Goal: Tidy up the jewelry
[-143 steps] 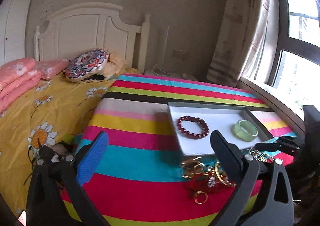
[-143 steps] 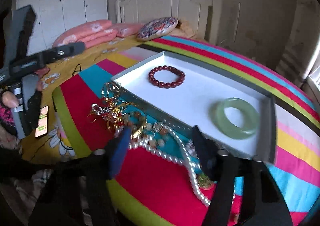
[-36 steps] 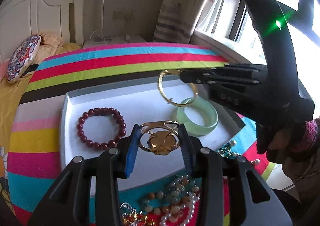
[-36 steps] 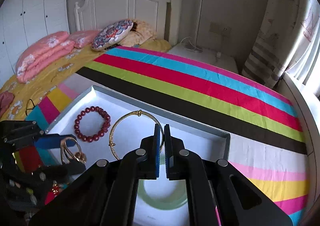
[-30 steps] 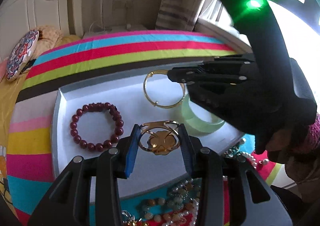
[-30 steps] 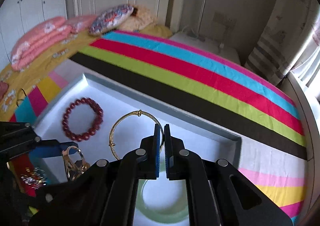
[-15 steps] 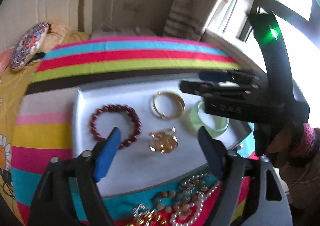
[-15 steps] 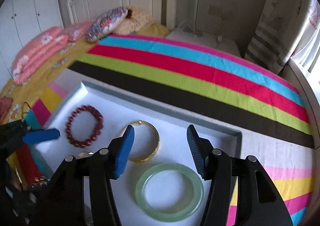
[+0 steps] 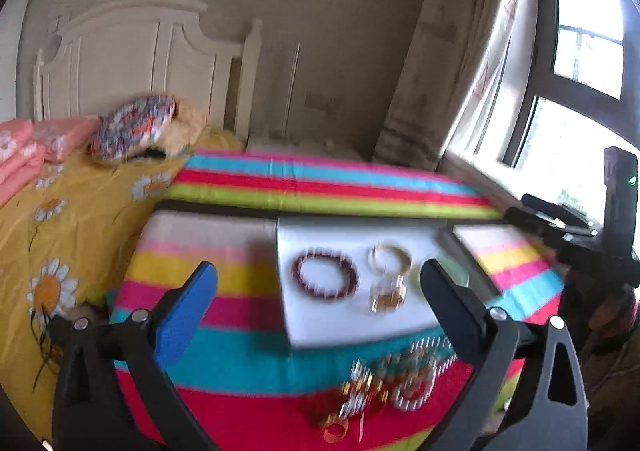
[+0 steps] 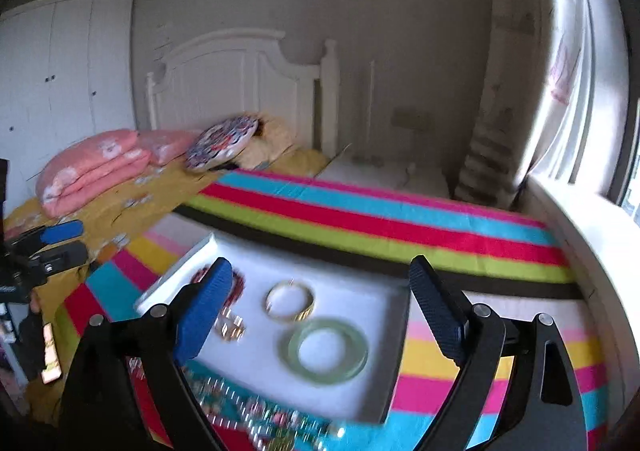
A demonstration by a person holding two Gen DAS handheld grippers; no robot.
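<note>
A white tray lies on the striped cloth. In it are a red bead bracelet, a thin gold bangle, a gold flower ornament and a green jade bangle. A loose pile of pearls and gold jewelry lies in front of the tray. My left gripper is open and empty, raised above the cloth left of the tray. My right gripper is open and empty above the tray.
The striped cloth covers a round table beside a bed with a yellow daisy sheet, pink pillows and a patterned cushion. A window and curtain stand at the right. Both views are blurred.
Both grippers have let go of their gold pieces, which now lie in the tray, and have pulled up and back. The left gripper has swung to the left.
</note>
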